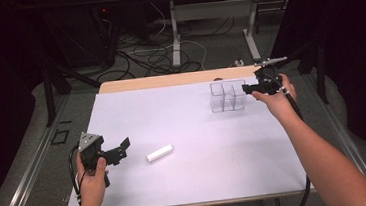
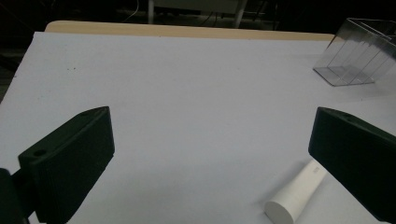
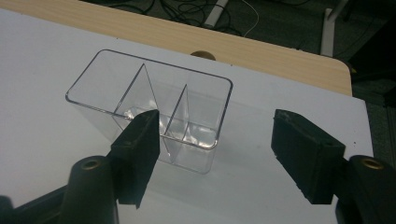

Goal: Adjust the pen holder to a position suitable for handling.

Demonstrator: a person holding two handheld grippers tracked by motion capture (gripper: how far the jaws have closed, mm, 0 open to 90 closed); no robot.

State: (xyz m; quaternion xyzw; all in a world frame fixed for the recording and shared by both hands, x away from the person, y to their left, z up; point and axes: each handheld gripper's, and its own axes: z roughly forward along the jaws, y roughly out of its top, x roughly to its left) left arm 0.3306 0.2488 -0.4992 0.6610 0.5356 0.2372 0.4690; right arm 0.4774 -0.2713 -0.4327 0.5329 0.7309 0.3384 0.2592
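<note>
We are holding the left claw [image 1: 120, 149] wide open at the lower left of the high view, beside the white cylinder [image 1: 160, 153] lying on the table [image 1: 187, 173], and the right claw [image 1: 252, 88], also wide, touching the clear divided box [image 1: 227, 96] at upper right.

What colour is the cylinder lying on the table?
White; the cylinder shows best in the left gripper view.

organiser [image 3: 140, 93]: clear, glossy plastic, smooth walls and dividers
white cylinder [image 2: 299, 191]: matt, smooth
table sheet [image 1: 200, 146]: matt white, paper-like
table far edge [image 1: 169, 80]: pale wood-look, smooth
left gripper [image 2: 210, 158]: matt black plastic jaws
right gripper [image 3: 217, 149]: matt black jaws, brassy inserts
</note>
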